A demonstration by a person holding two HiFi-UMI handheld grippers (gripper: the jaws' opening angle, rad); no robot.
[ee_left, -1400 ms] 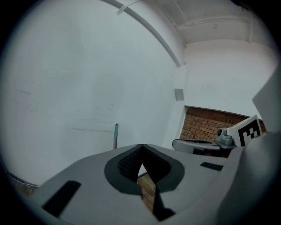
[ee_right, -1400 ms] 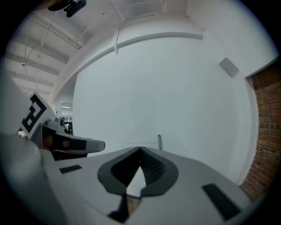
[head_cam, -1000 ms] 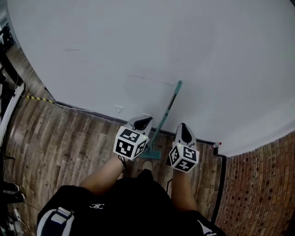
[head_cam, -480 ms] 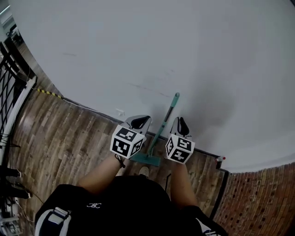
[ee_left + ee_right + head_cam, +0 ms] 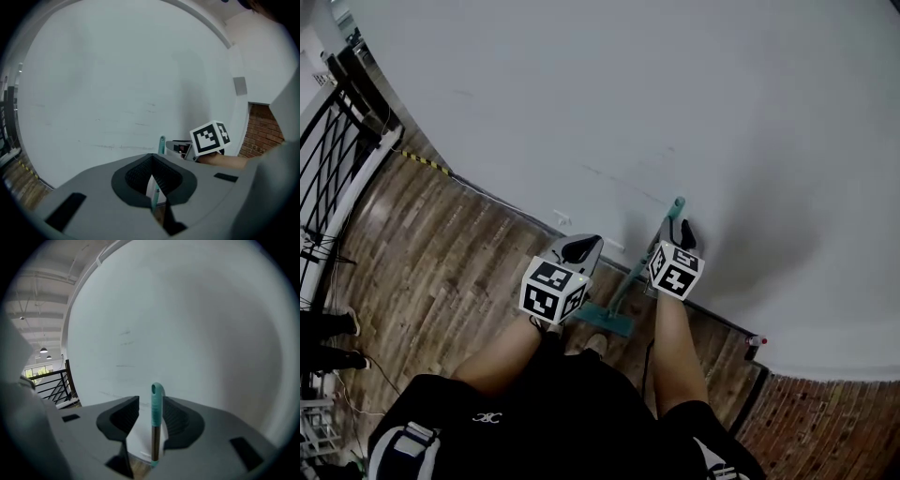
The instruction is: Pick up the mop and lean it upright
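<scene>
Right gripper (image 5: 680, 232) has climbed to the handle top, centre-right of the head view, and its jaws are opening off the mop (image 5: 623, 286), which leans upright on the wall (image 5: 609, 112); left gripper (image 5: 584, 247), just left, is closed and empty, so the job looks nearly done

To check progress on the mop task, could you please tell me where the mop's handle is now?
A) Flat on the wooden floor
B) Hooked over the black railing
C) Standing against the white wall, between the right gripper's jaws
C: the mop handle stands upright against the white wall, between the jaws of the right gripper, which are opening and not pressing on it.
</scene>
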